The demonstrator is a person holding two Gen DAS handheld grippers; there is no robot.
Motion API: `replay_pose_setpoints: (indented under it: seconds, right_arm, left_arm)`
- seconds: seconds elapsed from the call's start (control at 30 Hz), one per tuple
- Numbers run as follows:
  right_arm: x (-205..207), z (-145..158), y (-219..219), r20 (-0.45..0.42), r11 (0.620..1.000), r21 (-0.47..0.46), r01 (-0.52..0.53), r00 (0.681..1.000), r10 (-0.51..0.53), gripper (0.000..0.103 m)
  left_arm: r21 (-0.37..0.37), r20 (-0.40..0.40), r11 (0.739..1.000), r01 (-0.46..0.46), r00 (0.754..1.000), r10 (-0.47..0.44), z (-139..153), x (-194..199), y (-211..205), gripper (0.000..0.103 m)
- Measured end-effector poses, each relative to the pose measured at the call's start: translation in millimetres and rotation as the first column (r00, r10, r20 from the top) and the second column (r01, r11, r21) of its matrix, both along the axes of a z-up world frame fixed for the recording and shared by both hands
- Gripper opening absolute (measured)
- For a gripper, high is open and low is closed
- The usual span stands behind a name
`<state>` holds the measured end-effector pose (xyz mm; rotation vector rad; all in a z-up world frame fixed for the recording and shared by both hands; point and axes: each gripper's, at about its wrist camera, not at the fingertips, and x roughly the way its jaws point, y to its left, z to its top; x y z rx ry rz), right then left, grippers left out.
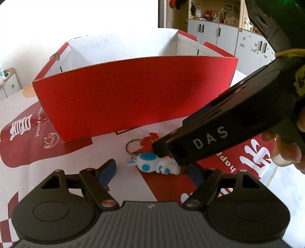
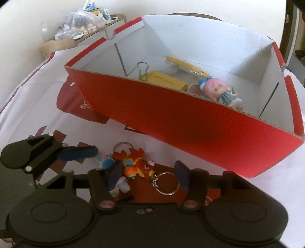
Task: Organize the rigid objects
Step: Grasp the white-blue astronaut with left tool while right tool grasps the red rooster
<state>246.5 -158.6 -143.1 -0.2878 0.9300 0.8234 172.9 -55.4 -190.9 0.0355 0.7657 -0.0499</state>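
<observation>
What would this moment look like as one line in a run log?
stage: picking up | right gripper: jaws open around red keychain | left gripper: open near white-blue keychain | red box: holds doll

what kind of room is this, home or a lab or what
Most likely a lived-in home room rather than a lab. Grey cupboards line the back wall with toys and bottles on the open shelves above, and the table wears a red and white printed cloth.
</observation>
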Motion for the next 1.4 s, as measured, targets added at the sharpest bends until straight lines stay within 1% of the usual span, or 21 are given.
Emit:
replay_pose_setpoints:
  seconds: [0.03,0.1,0.27,0.53,0.63,0.7,0.77,0.83,0.87,1.0,1.17,1.3,1.4]
  right_arm:
    - [0,1,1,0.003,1.0,-0.004,-0.007,1.0,0.007,0.058]
    - [0,2,2,0.006,1.0,-0.007,-0.018,1.0,0.018,0.056]
    - [1,-1,4,0.003,1.0,-0.013,-0.021,1.0,0.021,0.054]
    - [-2,-3,15,0.006,0.999,-0.018,-0.051,0.999,0.051,0.054]
    - [-5,-4,20,0.026,0.998,-0.035,-0.058,0.998,0.059,0.054]
    - [-7,-4,24,0.041,0.997,-0.051,-0.055,0.998,0.057,0.053]
    - [-10,-5,26,0.06,0.996,-0.072,-0.049,0.997,0.053,0.048]
    - [-12,-5,28,0.083,0.995,-0.096,-0.035,0.996,0.043,0.042]
    - [-13,-5,28,0.087,0.995,-0.101,-0.024,0.996,0.033,0.041]
    - [-16,-4,31,0.094,0.994,-0.113,0.009,0.996,0.002,0.039]
    - [-24,1,28,0.081,0.993,-0.116,0.033,0.996,-0.023,0.039]
    - [-31,12,21,0.07,0.992,-0.105,0.066,0.996,-0.059,0.039]
    - [-38,25,14,0.082,0.991,-0.097,0.089,0.993,-0.081,0.039]
  left_arm:
    - [0.002,0.002,1.0,0.005,1.0,-0.005,0,0,-1,0.078]
    - [0.007,0.009,1.0,0.025,1.0,-0.025,1,-2,-4,0.068]
    - [0.019,0.018,0.999,0.037,0.999,-0.037,1,-3,-6,0.059]
    - [0.011,0.015,1.0,0.003,1.0,-0.004,1,-11,5,0.059]
    - [0.007,0.013,1.0,-0.021,1.0,0.021,2,-15,11,0.059]
    - [0.009,0.013,1.0,-0.026,1.0,0.026,2,-17,13,0.059]
    - [0.012,0.013,1.0,-0.028,1.0,0.028,2,-19,14,0.059]
    - [0.014,0.012,0.999,-0.033,0.999,0.033,3,-20,15,0.059]
    - [0.015,0.01,0.999,-0.036,0.999,0.035,3,-21,16,0.059]
    - [0.025,0.001,0.999,-0.045,0.999,0.044,5,-22,18,0.059]
    - [0.009,-0.003,0.997,-0.071,0.998,0.071,13,-23,26,0.059]
    - [0.003,0.009,0.997,-0.074,0.997,0.074,25,-27,29,0.059]
    - [-0.002,0.017,0.997,-0.074,0.997,0.074,36,-30,30,0.059]
